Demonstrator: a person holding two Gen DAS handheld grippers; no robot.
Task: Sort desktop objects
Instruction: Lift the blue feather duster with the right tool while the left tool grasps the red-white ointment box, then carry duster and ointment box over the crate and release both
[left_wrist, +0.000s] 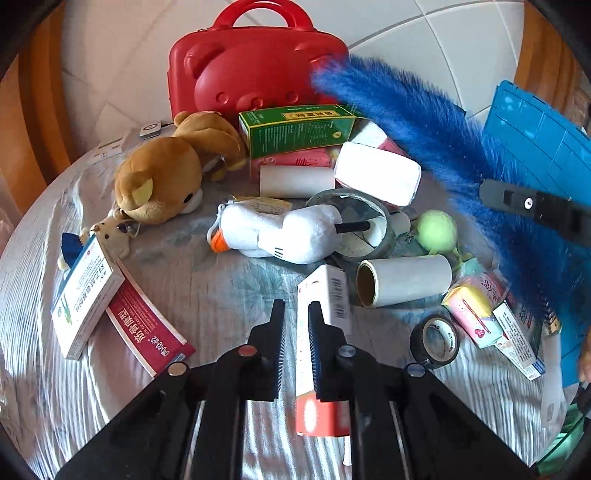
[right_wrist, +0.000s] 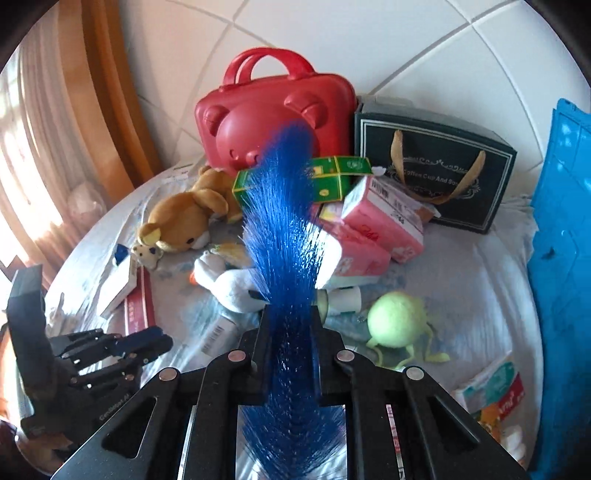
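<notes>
Right claw (right_wrist: 289, 345) clamped on blue duster (right_wrist: 286, 229), bristles fanning toward 12 o'clock. Left claw (left_wrist: 296, 325) nearly closed, empty, white-and-red box (left_wrist: 323, 332) touching its right finger. Worktop (left_wrist: 207, 288) draped in pale wrinkled cloth; tiled wall (left_wrist: 443, 33) behind, curtain (right_wrist: 33, 155) at 9 o'clock. Dark gift bag (right_wrist: 436, 162) at 1 o'clock seen from right wrist only; black tape roll (left_wrist: 436, 341) from left only.
</notes>
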